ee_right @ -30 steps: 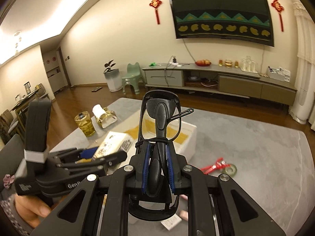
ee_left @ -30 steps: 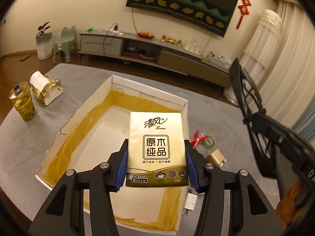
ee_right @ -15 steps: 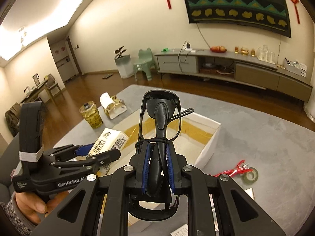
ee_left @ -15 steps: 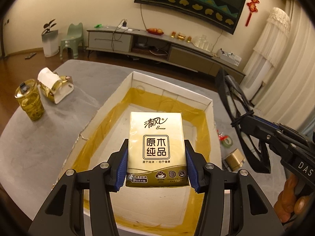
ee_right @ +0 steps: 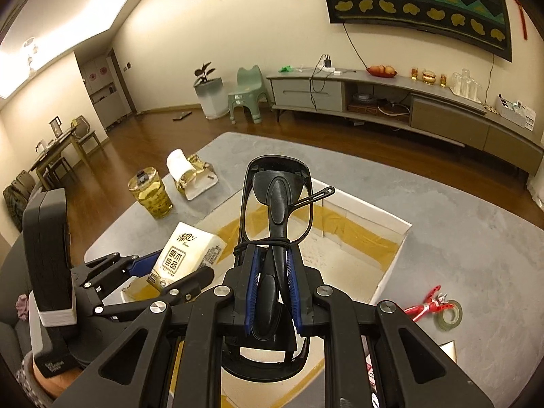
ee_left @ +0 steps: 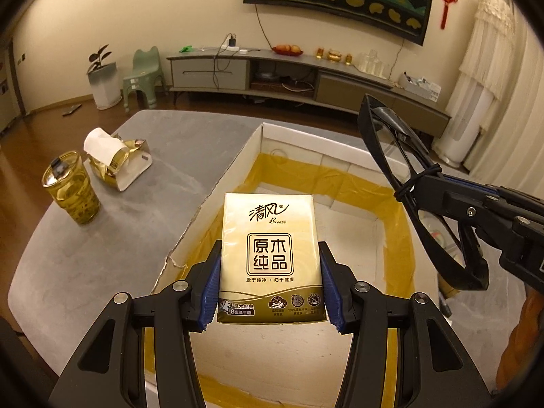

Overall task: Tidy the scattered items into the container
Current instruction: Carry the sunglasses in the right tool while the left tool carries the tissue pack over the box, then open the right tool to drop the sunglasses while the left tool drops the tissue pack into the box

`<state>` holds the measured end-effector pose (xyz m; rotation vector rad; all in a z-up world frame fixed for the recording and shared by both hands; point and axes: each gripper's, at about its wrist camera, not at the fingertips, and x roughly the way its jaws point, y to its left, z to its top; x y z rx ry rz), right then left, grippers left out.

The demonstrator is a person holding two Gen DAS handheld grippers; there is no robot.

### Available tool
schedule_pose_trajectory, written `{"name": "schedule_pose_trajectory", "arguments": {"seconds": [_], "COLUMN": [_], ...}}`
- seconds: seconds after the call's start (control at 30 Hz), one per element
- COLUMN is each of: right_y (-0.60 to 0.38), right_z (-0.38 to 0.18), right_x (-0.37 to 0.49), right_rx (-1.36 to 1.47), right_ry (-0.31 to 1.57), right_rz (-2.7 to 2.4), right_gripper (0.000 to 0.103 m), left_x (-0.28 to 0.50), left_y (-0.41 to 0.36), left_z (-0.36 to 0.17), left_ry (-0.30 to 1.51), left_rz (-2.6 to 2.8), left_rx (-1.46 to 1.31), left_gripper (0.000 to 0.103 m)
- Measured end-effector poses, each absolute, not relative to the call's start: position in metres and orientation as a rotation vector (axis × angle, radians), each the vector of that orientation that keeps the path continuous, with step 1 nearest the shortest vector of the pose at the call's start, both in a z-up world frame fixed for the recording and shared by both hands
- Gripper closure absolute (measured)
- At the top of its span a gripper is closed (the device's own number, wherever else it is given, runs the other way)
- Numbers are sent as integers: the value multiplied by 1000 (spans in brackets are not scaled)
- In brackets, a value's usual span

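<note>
cardboard box [ee_left: 261, 136] front rim cut off

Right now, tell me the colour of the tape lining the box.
Yellow-brown tape lines the white box; clearest in the left wrist view.

Home living room: TV cabinet [ee_right: 391, 102], wall-mounted television [ee_right: 418, 10].

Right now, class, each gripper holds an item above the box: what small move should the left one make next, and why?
Probably lower the tissue pack a little and open the jaws. The left gripper is shut on it, directly over the bare floor of the white box, so it should land inside.
</note>
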<state>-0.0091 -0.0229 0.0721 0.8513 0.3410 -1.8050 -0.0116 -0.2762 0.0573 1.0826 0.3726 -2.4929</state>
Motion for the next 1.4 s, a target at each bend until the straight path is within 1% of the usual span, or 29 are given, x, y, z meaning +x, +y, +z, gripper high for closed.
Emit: {"name": "schedule_pose_trajectory", "arguments": {"seconds": [0.2, 0.47, 0.67, 1.1, 1.23, 1.3, 1.4], "right_y": [-39, -51, -54, -60, -60, -60, -59], "right_z": [58, 39, 30, 17, 18, 18, 20], "right_x": [-20, -45, -55, -46, -45, -44, -46], "right_rx": [901, 973, 1012, 1030, 1026, 1026, 1031], "right_ry": [375, 440, 440, 449, 435, 419, 390], "right_rz": [-1828, -1871, -1855, -1832, -1823, -1812, -1809], "right_gripper": [85, 85, 85, 84, 84, 84, 79], "left_x": [-33, -50, -46, -43, -42, -40, -38], "left_y": [-274, -258, -260, -264, -269, -274, -281], "left_z": [46, 32, 36, 37, 34, 33, 31], "left_ry": [332, 193, 203, 209, 245, 272, 314], "left_rz": [-2481, -2471, -2473, -2481, -2475, -2470, -2463], "left_rx": [1152, 1254, 1236, 1215, 1221, 1226, 1233], "left_gripper": [49, 49, 49, 49, 49, 48, 47]}}
